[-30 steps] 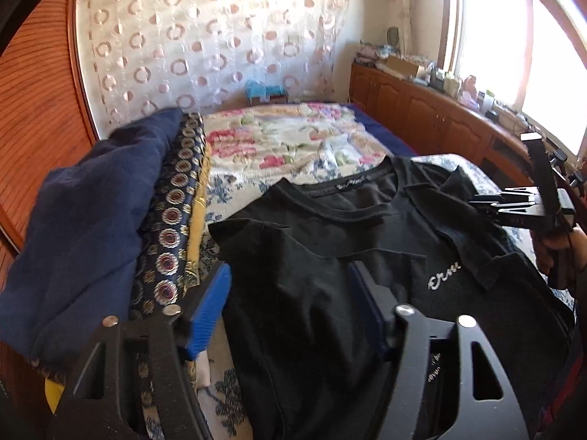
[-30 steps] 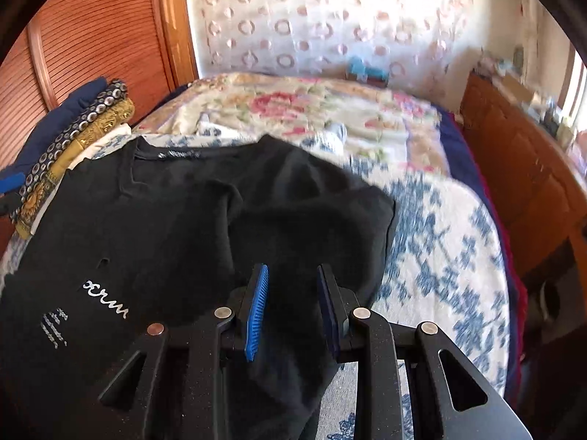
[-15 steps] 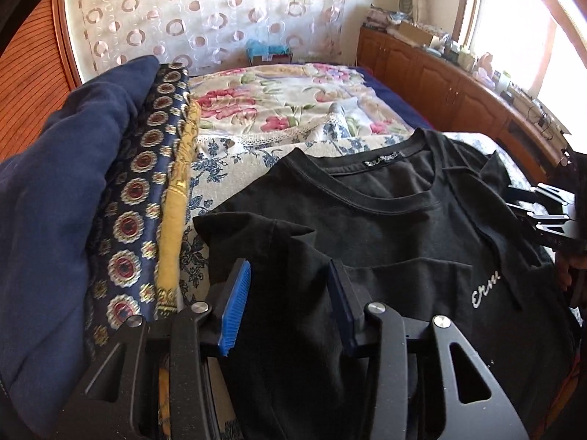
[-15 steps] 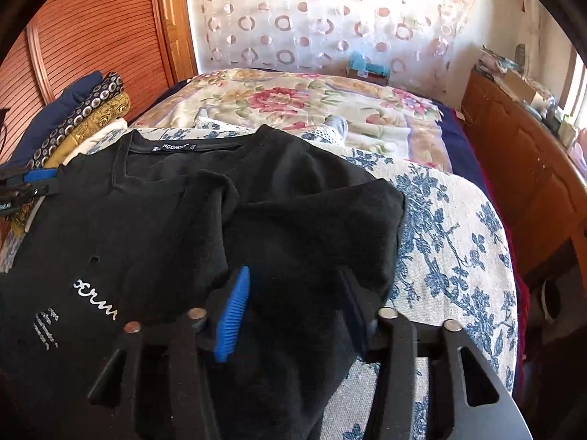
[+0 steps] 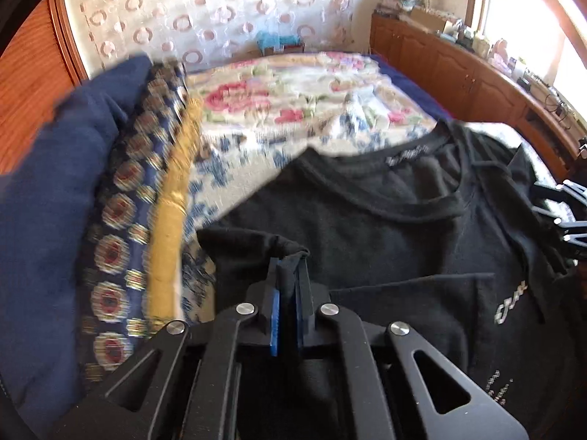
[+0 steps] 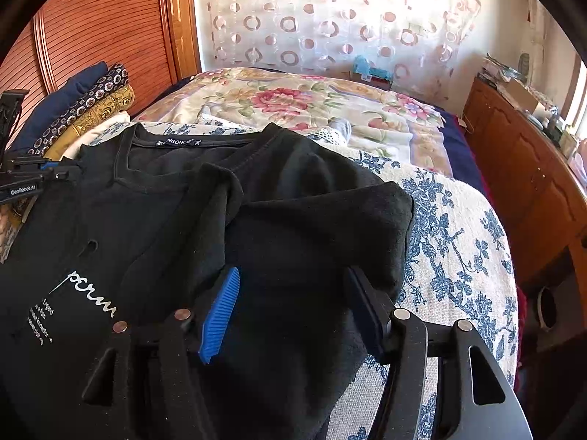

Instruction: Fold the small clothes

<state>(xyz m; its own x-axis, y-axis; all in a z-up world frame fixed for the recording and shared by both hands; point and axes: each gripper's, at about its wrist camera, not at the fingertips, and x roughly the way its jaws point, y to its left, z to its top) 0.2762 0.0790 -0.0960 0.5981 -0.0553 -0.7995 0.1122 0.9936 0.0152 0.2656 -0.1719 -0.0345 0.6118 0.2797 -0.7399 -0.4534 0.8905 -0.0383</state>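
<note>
A black T-shirt with white lettering lies front-up on the bed, collar toward the far end. My left gripper is shut on a bunched fold of the shirt's left sleeve. In the right wrist view the same T-shirt has its right sleeve folded inward over the body. My right gripper is open, its blue pads straddling that folded sleeve just above the cloth. The left gripper also shows in the right wrist view at the far left.
A stack of folded clothes in navy, patterned and gold fabrics lies left of the shirt, also in the right wrist view. A floral bedspread covers the bed. A wooden cabinet runs along the right.
My left gripper has closed from wide open onto the left sleeve's edge. My right gripper has opened wide over the right sleeve and moved slightly forward.
</note>
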